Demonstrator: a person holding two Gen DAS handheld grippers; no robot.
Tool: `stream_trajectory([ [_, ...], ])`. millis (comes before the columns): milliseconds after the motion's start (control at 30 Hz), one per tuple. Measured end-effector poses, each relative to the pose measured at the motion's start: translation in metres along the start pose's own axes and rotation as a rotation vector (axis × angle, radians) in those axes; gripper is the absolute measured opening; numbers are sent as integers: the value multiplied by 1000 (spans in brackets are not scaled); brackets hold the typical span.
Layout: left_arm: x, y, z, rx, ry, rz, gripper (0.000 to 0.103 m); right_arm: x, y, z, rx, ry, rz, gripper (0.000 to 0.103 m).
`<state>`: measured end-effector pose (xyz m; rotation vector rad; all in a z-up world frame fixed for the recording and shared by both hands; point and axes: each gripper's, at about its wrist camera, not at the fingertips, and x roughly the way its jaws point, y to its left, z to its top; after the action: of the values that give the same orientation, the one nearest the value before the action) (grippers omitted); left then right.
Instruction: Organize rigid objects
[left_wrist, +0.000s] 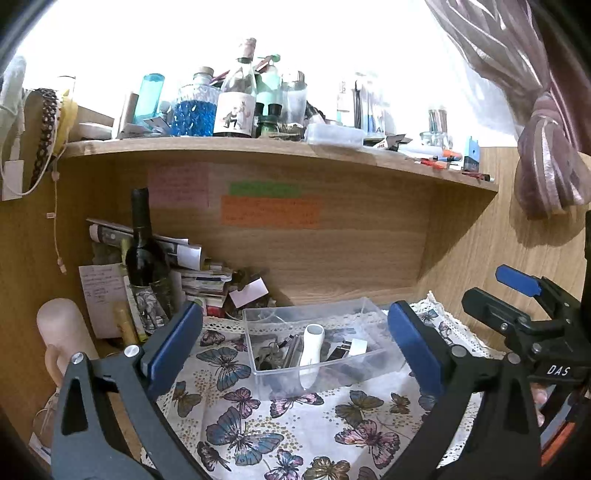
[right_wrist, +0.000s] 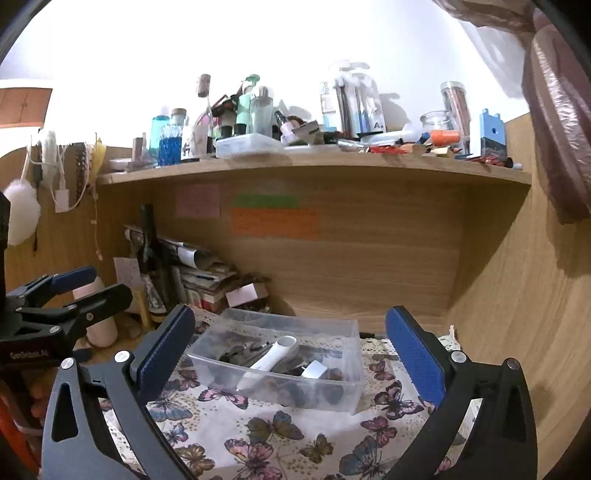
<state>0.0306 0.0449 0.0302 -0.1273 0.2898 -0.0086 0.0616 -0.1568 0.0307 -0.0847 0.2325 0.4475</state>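
Both your claws are spread wide and empty: the left claw (left_wrist: 295, 354) and the right claw (right_wrist: 290, 356) each frame the clear plastic bin (left_wrist: 288, 315) on the butterfly cloth (left_wrist: 258, 424) covering the counter. In the bin, a white tube-shaped gadget (left_wrist: 310, 354) leans on the near wall among keys and small dark items. Your left view shows the dark wine bottle (left_wrist: 144, 251) clearly, plus the right claw at its right edge, while your right view shows a white pompom (right_wrist: 22, 214) on the left wall.
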Motion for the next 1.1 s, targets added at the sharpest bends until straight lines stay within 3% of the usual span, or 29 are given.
stream_trajectory([
  [1100, -4, -9, -1, 28, 6, -9, 103, -10, -6, -2, 42, -1, -10, 103],
])
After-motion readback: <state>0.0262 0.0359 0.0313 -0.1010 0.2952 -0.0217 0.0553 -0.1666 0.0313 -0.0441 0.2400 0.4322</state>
